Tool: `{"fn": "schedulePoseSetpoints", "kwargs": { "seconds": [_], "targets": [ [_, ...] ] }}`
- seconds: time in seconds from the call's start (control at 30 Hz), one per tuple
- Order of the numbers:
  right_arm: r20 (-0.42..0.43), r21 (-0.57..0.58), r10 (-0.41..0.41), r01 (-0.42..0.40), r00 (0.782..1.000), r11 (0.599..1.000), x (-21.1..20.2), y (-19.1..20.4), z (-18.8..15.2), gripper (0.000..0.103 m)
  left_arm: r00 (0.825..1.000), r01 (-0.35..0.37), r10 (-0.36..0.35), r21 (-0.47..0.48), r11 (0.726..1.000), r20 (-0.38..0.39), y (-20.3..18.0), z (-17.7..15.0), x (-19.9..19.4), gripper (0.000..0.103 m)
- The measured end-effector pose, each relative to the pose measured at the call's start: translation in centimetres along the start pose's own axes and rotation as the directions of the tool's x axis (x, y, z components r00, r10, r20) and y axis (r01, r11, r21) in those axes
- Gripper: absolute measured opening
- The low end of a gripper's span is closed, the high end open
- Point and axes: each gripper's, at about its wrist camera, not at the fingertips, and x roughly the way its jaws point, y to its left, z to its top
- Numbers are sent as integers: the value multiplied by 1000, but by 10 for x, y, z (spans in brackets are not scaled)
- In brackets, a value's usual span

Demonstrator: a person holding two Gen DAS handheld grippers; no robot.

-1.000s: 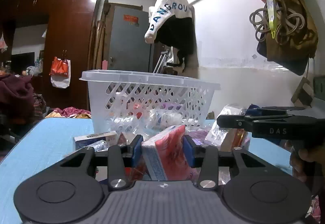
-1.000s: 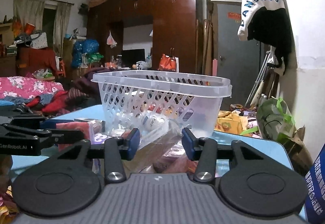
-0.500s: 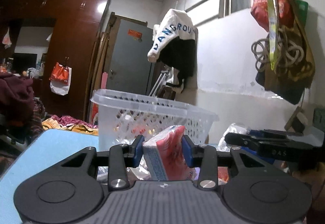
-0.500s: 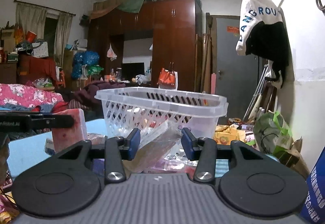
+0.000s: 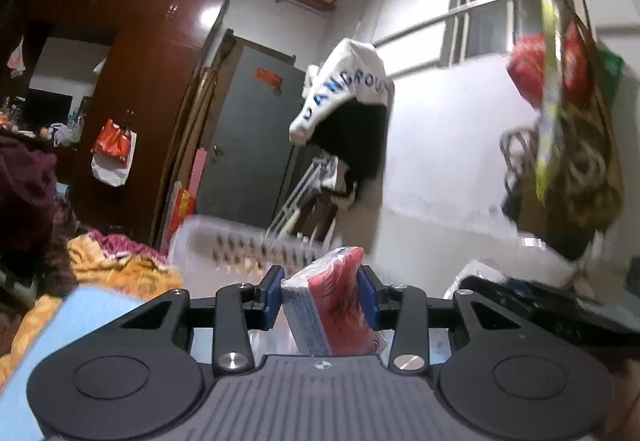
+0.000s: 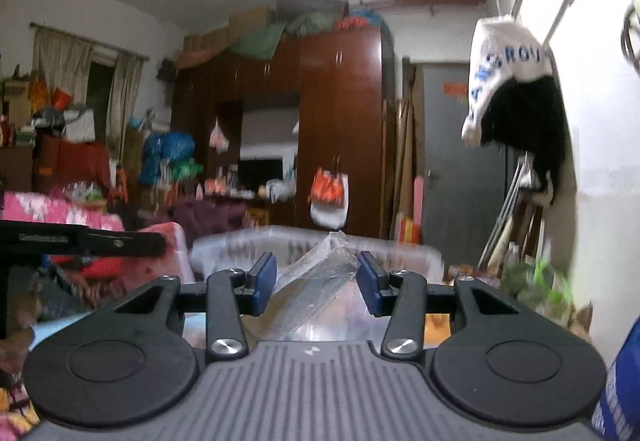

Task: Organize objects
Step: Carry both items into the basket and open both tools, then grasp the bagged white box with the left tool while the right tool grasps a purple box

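Between the blue pads of the left claw (image 5: 322,295) sits a pink-and-red tissue pack (image 5: 334,301), pinched on both sides and tilted a little, its pale blue-grey printed end facing the camera. Both pads press flat against it, so this claw is clenched on the pack, which is carried clear of the bench (image 5: 86,311). Just past the pack lies the rim of the white slotted basket (image 5: 240,241), blurred, lower in the view than the pack's top edge. Behind the basket stand a grey door (image 5: 248,145) and a dark wooden wardrobe (image 5: 140,81); a white garment with blue lettering (image 5: 344,89) hangs on the wall to the right.

At the right claw (image 6: 316,283), a crumpled clear plastic bag (image 6: 316,281) rises at a slant between the blue pads. The bag fills the gap and appears pinched there, though the picture is too soft to show the contact on the right pad plainly. Beyond it the same basket (image 6: 400,255) shows as a pale smear, with the bag's top corner above its rim. The left claw's black body (image 6: 80,241) juts in from the left edge of this view, with the tissue pack (image 6: 168,249) showing pink past its tip. A light-blue strip of bench (image 6: 60,325) shows below it. Farther off are the wardrobe (image 6: 340,121) and the hanging garment (image 6: 504,69).
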Motion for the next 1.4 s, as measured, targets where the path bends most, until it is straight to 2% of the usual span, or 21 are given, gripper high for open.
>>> {"fn": "schedulePoseSetpoints", "kwargs": {
  "seconds": [0.13,0.27,0.3,0.33,0.37,0.4,0.47,0.5,0.57,0.67,0.73,0.77,0.8,0.83,0.87,0.97,1.07,1.2,1.27,1.37,1.4],
  "targets": [
    [14,-5,-76,77,997,997,41,-8,37,48,999,-43,42,-52,998,-24,2,44,53,44],
    [-106,33,-97,101,990,994,99,-25,41,48,984,-137,129,-63,989,-124,13,47,108,45],
    [-129,21,-107,111,986,994,110,-26,37,50,980,-153,142,-69,986,-143,17,43,117,49],
    [-146,18,-113,117,983,993,116,-27,33,50,975,-168,156,-69,983,-156,20,41,124,61],
    [-158,27,-120,125,980,992,121,-29,29,57,973,-176,163,-67,982,-164,22,38,127,69],
    [-164,44,-117,125,980,991,122,-31,25,75,973,-178,165,-68,982,-163,25,36,127,80],
    [-144,75,-85,96,986,992,110,-34,20,101,982,-138,127,-69,988,-139,27,33,114,80],
    [-126,75,-74,84,989,994,99,-34,19,103,987,-114,105,-71,991,-120,29,34,103,80],
    [-80,70,-68,73,994,995,68,-32,15,103,994,-72,65,-76,994,-92,29,33,71,80],
    [-70,127,-43,52,997,991,24,-38,-9,103,998,-50,50,-4,999,-43,25,13,13,97],
    [-117,144,-53,69,992,987,9,-41,-32,103,987,-153,155,74,985,-32,22,-7,-13,100],
    [-151,128,-74,94,986,987,3,-41,-46,103,970,-235,241,106,966,-45,23,-17,-21,100],
    [-203,106,-97,121,974,987,6,-42,-55,103,953,-283,293,123,951,-75,25,-27,-24,100],
    [-270,83,-111,139,956,987,12,-44,-60,103,946,-289,303,121,950,-119,31,-36,-25,100],
    [-333,73,-115,148,936,986,16,-45,-68,98,946,-270,283,100,958,-158,38,-42,-25,100],
    [-383,74,-109,148,917,986,20,-52,-77,87,945,-224,225,31,974,-235,56,-54,-22,99],
    [-390,106,-73,124,918,987,7,-60,-82,83,931,-257,265,64,964,-249,60,-63,-22,99],
    [-427,69,-41,77,903,995,2,-58,-84,82,907,-259,282,116,959,-311,54,-70,-17,99],
    [-443,73,14,20,896,997,4,-55,-84,79,902,-251,287,150,956,-323,48,-72,-15,99],
    [-395,173,139,-75,908,982,-2,-65,-86,79,896,-248,295,177,952,-332,44,-78,-19,99],
    [-380,189,142,-74,914,979,-6,-67,-87,79,891,-253,301,177,951,-340,44,-79,-17,99]
  ]
}}
